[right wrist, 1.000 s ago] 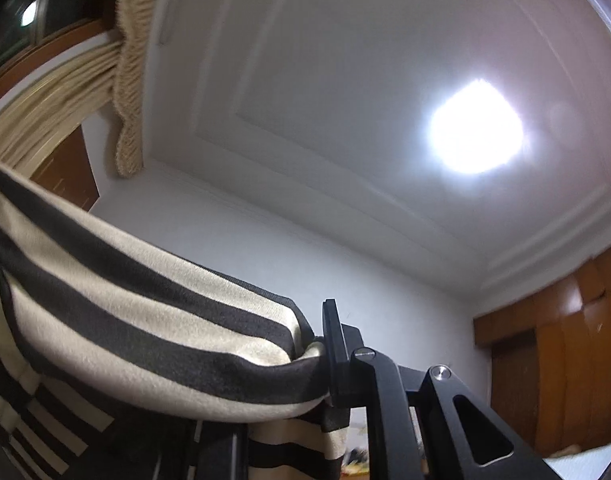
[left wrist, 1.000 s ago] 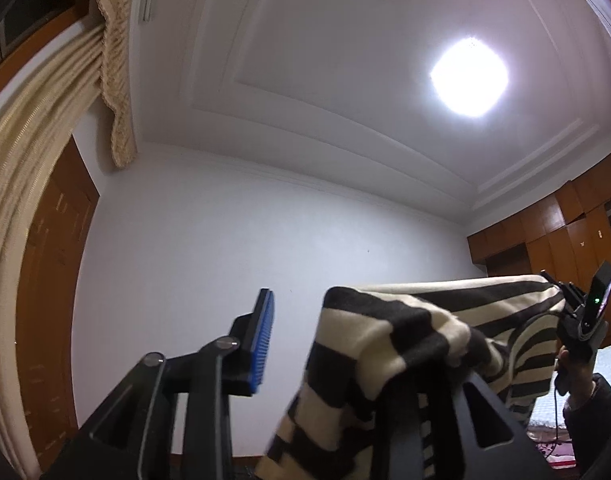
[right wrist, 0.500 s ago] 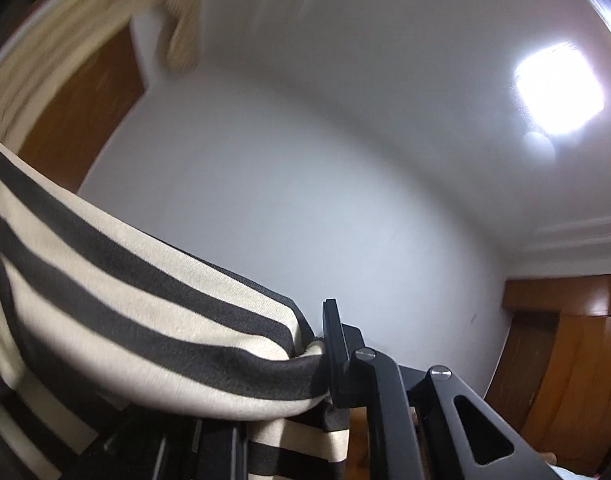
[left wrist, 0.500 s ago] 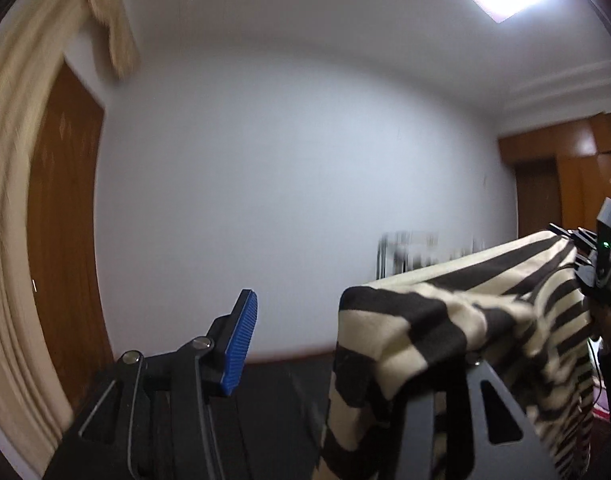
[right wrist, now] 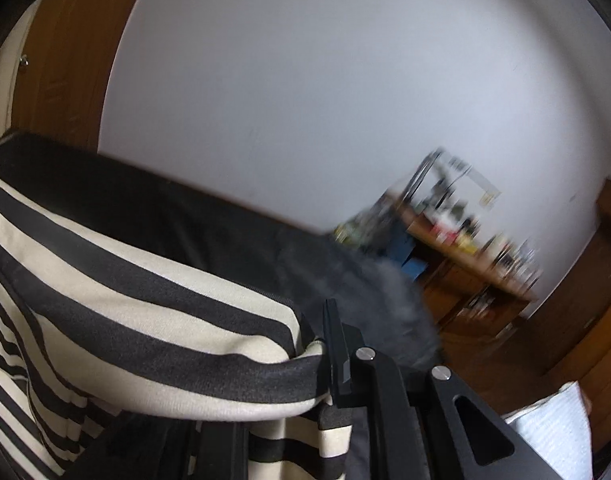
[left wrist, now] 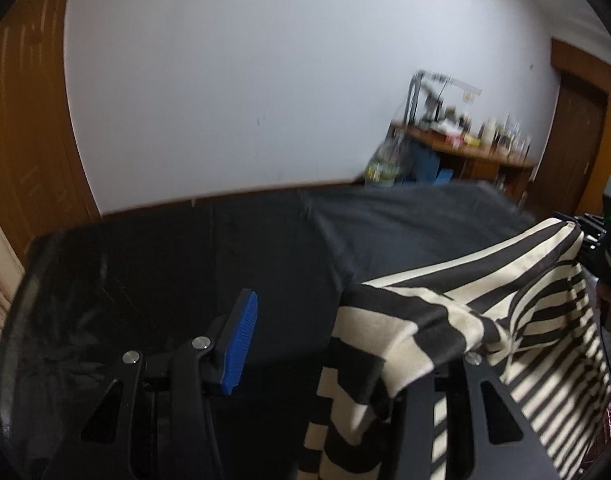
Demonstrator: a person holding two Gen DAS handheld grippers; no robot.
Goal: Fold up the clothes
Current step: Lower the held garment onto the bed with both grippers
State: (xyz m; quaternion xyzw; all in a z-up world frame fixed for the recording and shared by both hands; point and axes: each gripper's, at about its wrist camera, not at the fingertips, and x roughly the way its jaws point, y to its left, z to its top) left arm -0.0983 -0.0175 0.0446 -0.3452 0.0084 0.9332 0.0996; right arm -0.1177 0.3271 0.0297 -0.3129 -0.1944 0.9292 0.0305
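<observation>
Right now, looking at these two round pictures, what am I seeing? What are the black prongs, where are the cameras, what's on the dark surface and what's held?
There is no robot. A person holds a two-fingered tool in each hand, each with a wide-angle camera looking along its fingers. One picture is from the left tool, the other from the right tool. A black-and-cream striped garment hangs between them. The right tool is pinched shut on one edge. The left tool's jaws have just been opening: its blue pad stands clear, and the cloth only drapes over the other finger. Below is a dark cloth-covered surface.
</observation>
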